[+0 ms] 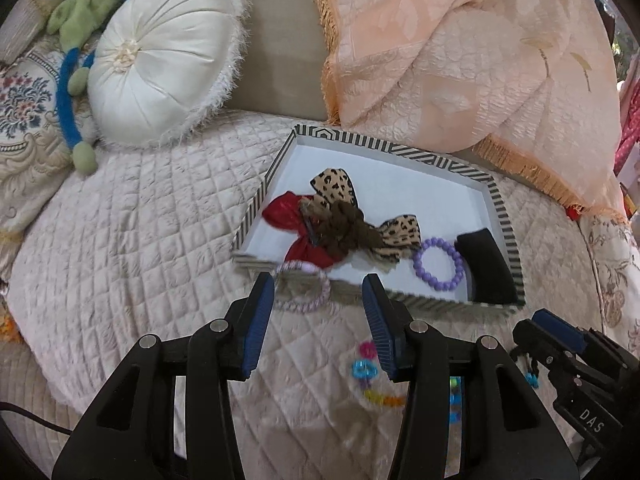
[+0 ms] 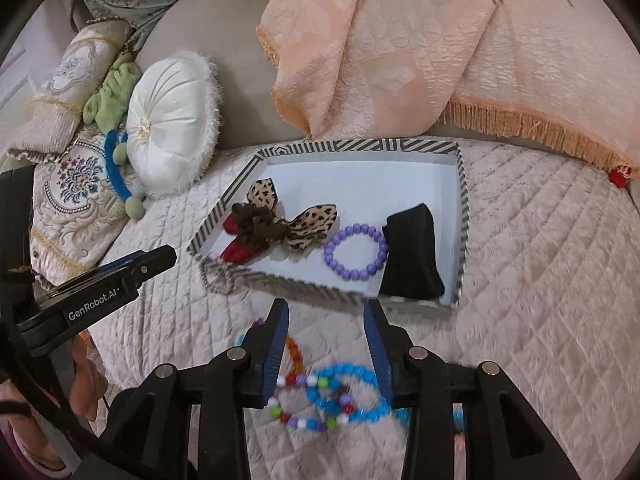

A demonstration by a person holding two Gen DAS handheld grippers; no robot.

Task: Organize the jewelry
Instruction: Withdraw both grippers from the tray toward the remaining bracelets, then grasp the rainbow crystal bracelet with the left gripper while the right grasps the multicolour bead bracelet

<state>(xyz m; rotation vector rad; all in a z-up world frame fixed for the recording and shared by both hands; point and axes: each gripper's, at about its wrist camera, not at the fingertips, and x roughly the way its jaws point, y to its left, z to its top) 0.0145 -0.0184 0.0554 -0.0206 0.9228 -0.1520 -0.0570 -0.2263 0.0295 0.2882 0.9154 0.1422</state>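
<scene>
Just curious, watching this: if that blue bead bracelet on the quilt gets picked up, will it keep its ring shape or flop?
Probably flop: the blue bead bracelet looks like separate beads on a string. Round glossy beads may slip between the right gripper's open fingers. It looks light, and is tangled with the multicoloured bead bracelet.

Round white cushion w/ green toy, peach fringed throw on quilted cover.

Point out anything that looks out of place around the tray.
A pink braided bracelet hangs over the striped tray's near rim, half in, half out. Blue and multicolored bead bracelets lie loose on the quilt, outside the tray.
</scene>
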